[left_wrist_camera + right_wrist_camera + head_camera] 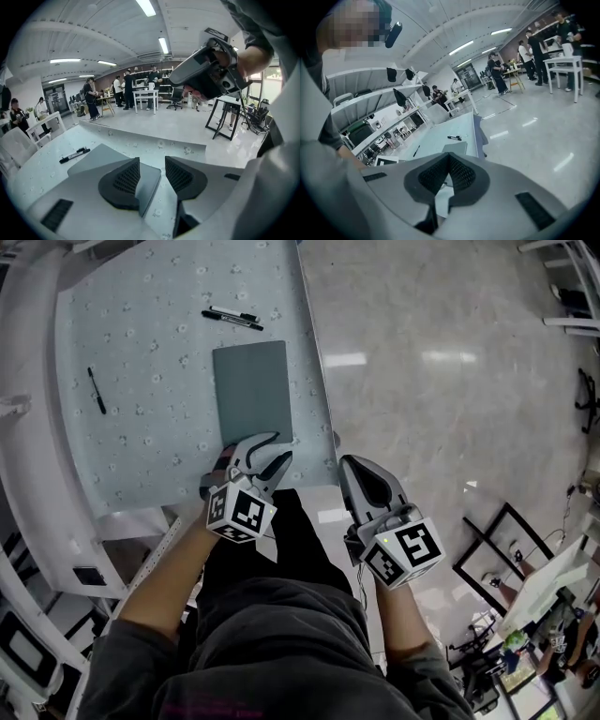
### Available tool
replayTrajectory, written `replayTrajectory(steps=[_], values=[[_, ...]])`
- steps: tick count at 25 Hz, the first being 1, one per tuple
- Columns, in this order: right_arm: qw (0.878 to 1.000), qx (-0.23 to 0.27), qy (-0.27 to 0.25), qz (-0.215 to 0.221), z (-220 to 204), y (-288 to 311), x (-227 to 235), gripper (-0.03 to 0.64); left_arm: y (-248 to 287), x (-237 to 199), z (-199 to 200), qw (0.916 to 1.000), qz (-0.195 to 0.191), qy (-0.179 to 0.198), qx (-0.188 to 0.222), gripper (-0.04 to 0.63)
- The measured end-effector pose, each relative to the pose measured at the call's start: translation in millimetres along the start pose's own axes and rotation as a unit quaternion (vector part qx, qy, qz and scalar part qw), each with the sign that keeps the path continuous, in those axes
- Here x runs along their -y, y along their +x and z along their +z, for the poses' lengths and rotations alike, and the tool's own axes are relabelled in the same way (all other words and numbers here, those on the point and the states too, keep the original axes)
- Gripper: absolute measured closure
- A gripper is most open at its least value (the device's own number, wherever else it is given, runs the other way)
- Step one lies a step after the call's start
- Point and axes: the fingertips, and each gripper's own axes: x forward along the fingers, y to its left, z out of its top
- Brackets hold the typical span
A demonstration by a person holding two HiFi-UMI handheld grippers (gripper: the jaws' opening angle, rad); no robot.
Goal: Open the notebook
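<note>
Notebook (251, 390) closed, grey cover; left claw (269, 448) parted at near corner.

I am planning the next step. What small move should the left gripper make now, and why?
Probably shut the left gripper on the notebook's near corner. Its jaws stand apart with that corner between them, the notebook lies closed, and the right gripper hangs shut beside the table.

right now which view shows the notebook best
The head view: the closed notebook lies flat, nearly all visible. The left gripper view shows only its near corner between open jaws; the right gripper view, a small distant sliver.
</note>
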Motion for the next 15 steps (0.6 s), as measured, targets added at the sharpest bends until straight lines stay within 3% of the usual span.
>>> replayTrajectory(steps=[10,15], values=[[1.000,-0.013,0.018,-0.013,-24.1,-7.4,22.4,0.615,36.2,11.1,-27.7,0.9962,0.017,0.076,-0.039,0.430],[0.999,-0.016,0.027,-0.018,-33.7,-10.5,28.6,0.614,42.4,10.4,-32.4,0.9954,0.032,0.081,-0.041,0.434]])
